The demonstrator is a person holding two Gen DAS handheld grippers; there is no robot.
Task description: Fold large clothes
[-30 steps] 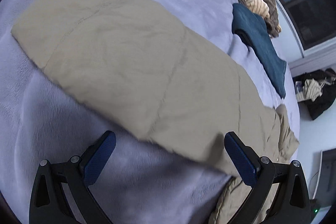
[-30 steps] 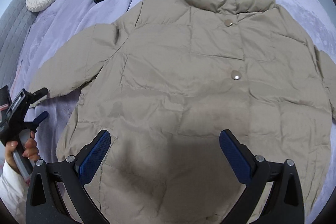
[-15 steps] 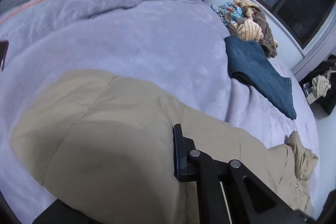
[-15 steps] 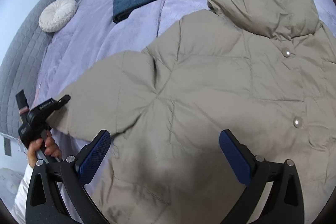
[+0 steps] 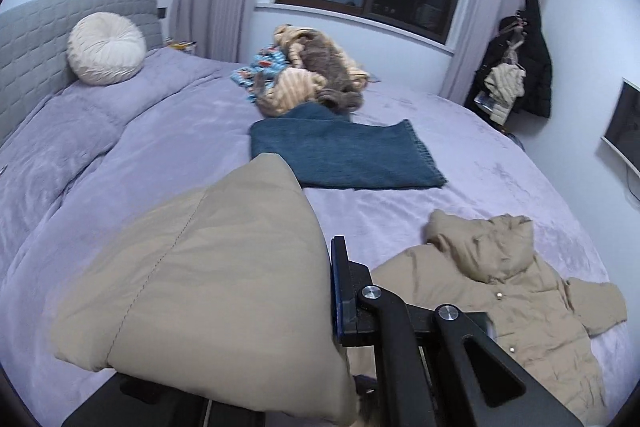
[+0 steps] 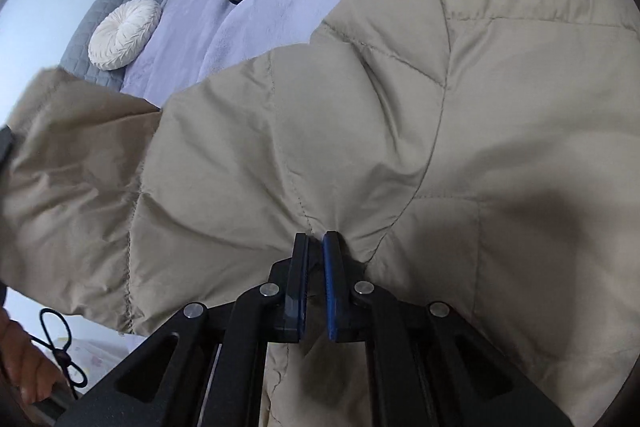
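A beige puffer jacket (image 5: 516, 311) lies front-up on the lilac bed (image 5: 160, 155). My left gripper (image 5: 326, 291) is shut on the end of its sleeve (image 5: 208, 279) and holds it lifted above the bed; only one finger (image 5: 340, 287) shows, the other is hidden behind the fabric. In the right wrist view the jacket (image 6: 460, 107) fills the frame. My right gripper (image 6: 316, 259) is shut on a pinch of the jacket fabric at a quilting seam near the armpit.
A folded blue garment (image 5: 344, 151) lies at mid-bed, with a pile of mixed clothes (image 5: 308, 75) behind it. A round cream cushion (image 5: 106, 47) leans on the grey headboard (image 5: 72, 11). Dark coats (image 5: 520, 55) hang on the right wall.
Both grippers closed from open: the left took the sleeve end and raised it, the right dropped onto the jacket and pinched the fabric by the armpit.
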